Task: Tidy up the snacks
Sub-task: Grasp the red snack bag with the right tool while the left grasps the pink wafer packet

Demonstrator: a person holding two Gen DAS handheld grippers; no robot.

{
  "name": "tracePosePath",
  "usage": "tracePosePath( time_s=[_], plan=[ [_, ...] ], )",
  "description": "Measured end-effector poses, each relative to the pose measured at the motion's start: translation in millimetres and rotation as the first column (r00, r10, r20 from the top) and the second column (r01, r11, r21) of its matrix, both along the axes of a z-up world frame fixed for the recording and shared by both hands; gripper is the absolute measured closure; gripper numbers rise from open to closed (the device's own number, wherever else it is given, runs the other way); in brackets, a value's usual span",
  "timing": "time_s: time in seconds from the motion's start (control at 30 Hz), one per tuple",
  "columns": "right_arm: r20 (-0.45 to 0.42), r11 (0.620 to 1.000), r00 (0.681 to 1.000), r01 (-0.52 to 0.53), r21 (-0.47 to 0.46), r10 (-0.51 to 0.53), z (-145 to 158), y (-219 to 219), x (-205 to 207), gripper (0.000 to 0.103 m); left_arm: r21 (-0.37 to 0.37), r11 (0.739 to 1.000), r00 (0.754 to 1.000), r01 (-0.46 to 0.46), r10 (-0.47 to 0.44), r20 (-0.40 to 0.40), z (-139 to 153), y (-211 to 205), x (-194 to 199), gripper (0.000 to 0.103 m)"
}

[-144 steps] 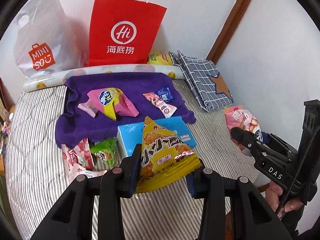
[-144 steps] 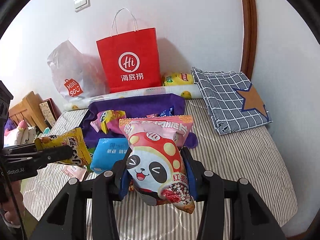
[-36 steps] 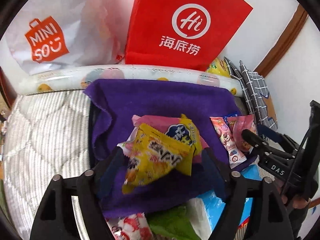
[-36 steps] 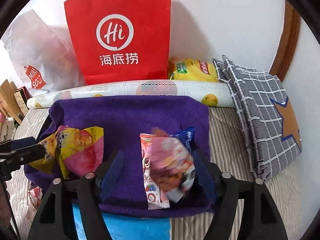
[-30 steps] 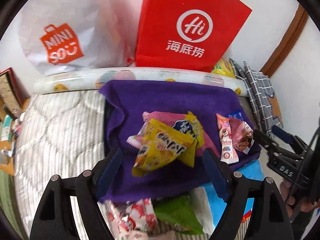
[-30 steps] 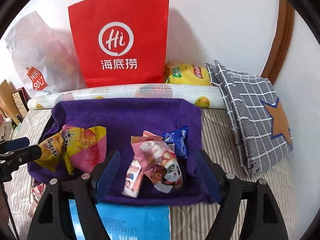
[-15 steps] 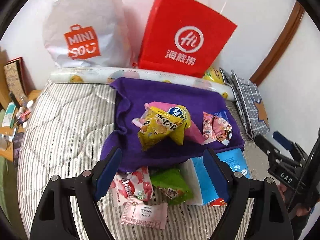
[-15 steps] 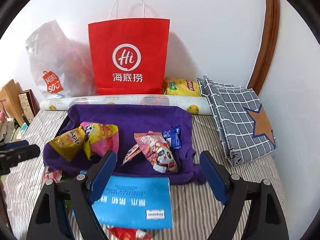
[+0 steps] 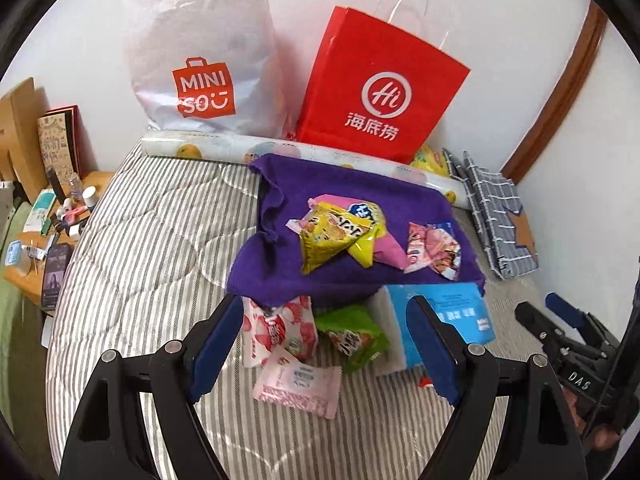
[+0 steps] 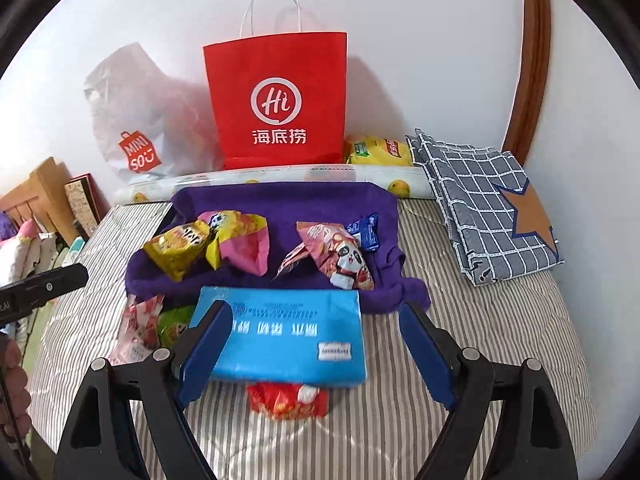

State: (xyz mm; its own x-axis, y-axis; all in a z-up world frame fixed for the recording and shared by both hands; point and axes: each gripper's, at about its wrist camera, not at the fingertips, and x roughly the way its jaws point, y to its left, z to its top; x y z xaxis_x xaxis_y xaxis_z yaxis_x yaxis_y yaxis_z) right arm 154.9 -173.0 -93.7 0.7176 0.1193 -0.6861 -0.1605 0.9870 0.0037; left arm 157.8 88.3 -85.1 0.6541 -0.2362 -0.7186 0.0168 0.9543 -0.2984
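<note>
We are pulling both grippers back from the purple cloth [image 9: 276, 256] after dropping 2 packets onto it. Our left gripper [image 9: 320, 348] is standing wide with nothing between its pads, and our right gripper [image 10: 312, 350] is likewise wide and empty. The yellow snack bag [image 9: 328, 240] we were carrying a few seconds ago is now lying on the cloth against the pink bag [image 9: 384, 248], and the panda packet [image 10: 344, 260] is resting beside the small blue sachet [image 10: 366, 232]. That is making 2 more snacks sorted. We are now looking down on what is left on the striped bed [image 9: 152, 248]: the strawberry packet [image 9: 276, 328], the green packet [image 9: 352, 338], the pale pink pack [image 9: 298, 384], the red packet [image 10: 286, 400] and the blue tissue pack [image 10: 288, 336]. We are probably choosing the next 2.
</note>
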Motion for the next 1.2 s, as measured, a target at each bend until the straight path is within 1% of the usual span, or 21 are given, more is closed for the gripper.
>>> tracePosePath(
  time_s=[0.07, 0.17, 0.33, 0.37, 0.43, 0.47, 0.57, 0.87, 1.03, 1.2],
  plan=[
    [-0.001, 1.0, 1.0, 0.005, 0.007, -0.005, -3, -2, -8, 0.018, -0.007, 1.0, 1.0, 0.009, -0.009, 0.021, 4, -2, -9, 0.02],
    [-0.003, 1.0, 1.0, 0.027, -0.012, -0.027, -9, -7, -15, 0.018, -0.002, 1.0, 1.0, 0.011, -0.011, 0.03, 5, -7, -19, 0.02],
    [0.005, 0.999, 0.999, 0.05, -0.02, -0.05, -19, -18, -27, 0.018, -0.008, 1.0, 1.0, -0.007, 0.007, 0.021, -3, -7, -30, 0.022],
    [0.0, 0.999, 0.999, 0.048, -0.006, -0.048, -22, -20, -29, 0.018, -0.01, 1.0, 1.0, -0.005, 0.005, 0.017, -5, -8, -32, 0.024],
    [-0.031, 0.999, 0.999, 0.026, 0.026, -0.025, -30, -24, -30, 0.018, -0.016, 1.0, 1.0, 0.011, -0.011, 0.012, -8, -8, -34, 0.025],
    [-0.057, 0.999, 0.998, 0.02, 0.038, -0.017, -37, -25, -30, 0.018, -0.006, 1.0, 1.0, 0.019, -0.019, 0.012, -9, -9, -35, 0.025],
    [-0.089, 0.999, 0.996, 0.01, 0.048, -0.006, -51, -22, -31, 0.018, 0.036, 0.999, 0.999, 0.028, -0.029, 0.016, -13, -13, -39, 0.025],
    [-0.132, 0.994, 0.99, -0.041, 0.099, 0.054, -84, -2, -24, 0.018, 0.025, 1.0, 0.999, 0.007, -0.006, -0.051, -43, 4, -35, 0.025],
    [-0.149, 0.997, 0.988, -0.019, 0.077, 0.03, -102, 7, -11, 0.018, 0.036, 0.999, 0.995, -0.001, 0.004, -0.096, -59, 15, -32, 0.024],
    [-0.171, 0.993, 0.985, 0.006, 0.116, 0.014, -114, 5, -1, 0.018, 0.049, 0.999, 0.993, 0.001, 0.005, -0.121, -70, 22, -29, 0.024]
  ],
)
